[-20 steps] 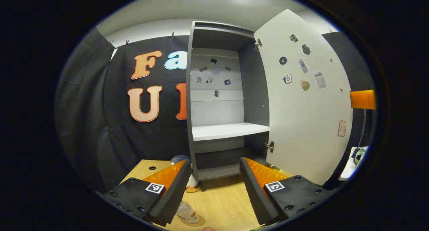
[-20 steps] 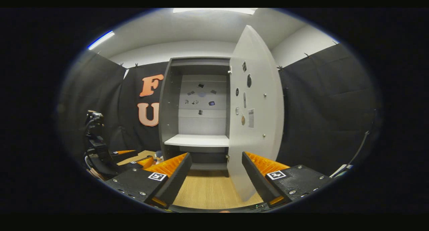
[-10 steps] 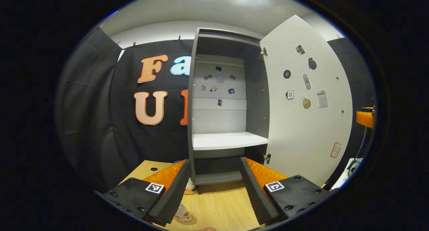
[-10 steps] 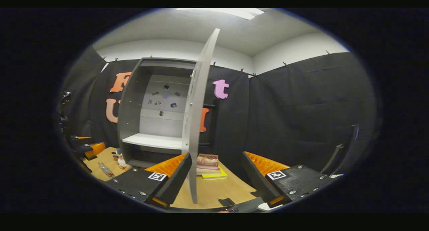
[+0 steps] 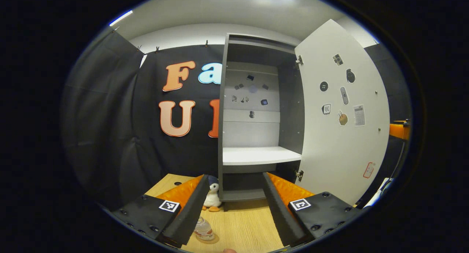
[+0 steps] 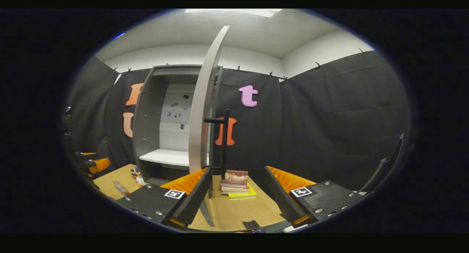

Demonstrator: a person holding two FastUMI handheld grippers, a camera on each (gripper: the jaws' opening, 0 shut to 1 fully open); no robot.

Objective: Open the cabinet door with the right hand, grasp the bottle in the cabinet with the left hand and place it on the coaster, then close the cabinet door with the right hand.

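A: What is the status of the bottle?

B: In the left gripper view the bottle (image 5: 203,230) stands on the coaster (image 5: 211,240), on the wooden table (image 5: 242,227), just beside the left finger of the left gripper (image 5: 234,209). That gripper's jaws are spread and hold nothing. The placing step looks complete.

A: Which step is in hand?

B: By that judgement, closing the cabinet door (image 6: 202,110). In the right gripper view the door stands wide open, edge-on, above and ahead of the left finger of the right gripper (image 6: 238,194). Its black bar handle (image 6: 224,143) lies ahead of the gap between the jaws, slightly left of centre. The jaws are spread and touch nothing.

A: How should the operator proceed?

B: Shift the right gripper left until the handle sits centred between the fingers, then advance. Either pinch the bar or press the door's outer face. Swing along the hinge arc toward the cabinet (image 5: 256,135). Keep the left gripper low and clear of the opening. The stacked books (image 6: 236,179) ahead of the jaws appear clear of the door's sweep.
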